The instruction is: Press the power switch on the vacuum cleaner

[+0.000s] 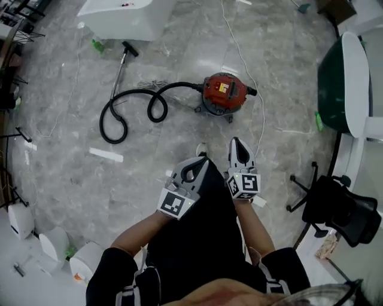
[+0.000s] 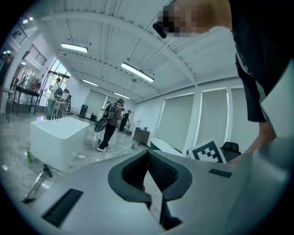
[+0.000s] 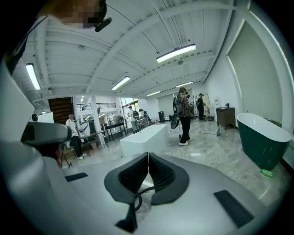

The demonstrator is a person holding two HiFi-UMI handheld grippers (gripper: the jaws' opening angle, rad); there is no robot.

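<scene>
The left gripper (image 2: 148, 152) is clenched, its pads meeting tip to tip with nothing between them. The right gripper (image 3: 148, 155) is likewise closed and empty. A dark loop seen below its pads may be the hose, though that view is too poor to be sure. Both hang over the floor (image 1: 179, 137), touching nothing. Well ahead stands the red vacuum cleaner (image 1: 222, 92). Its black hose (image 1: 128, 110) coils leftward toward a white tub (image 1: 119, 18).

The head view looks steeply down, the white tub (image 1: 119, 18) far ahead; both gripper views face the white tub (image 2: 59, 142) (image 3: 144, 137) from low, well apart.
</scene>
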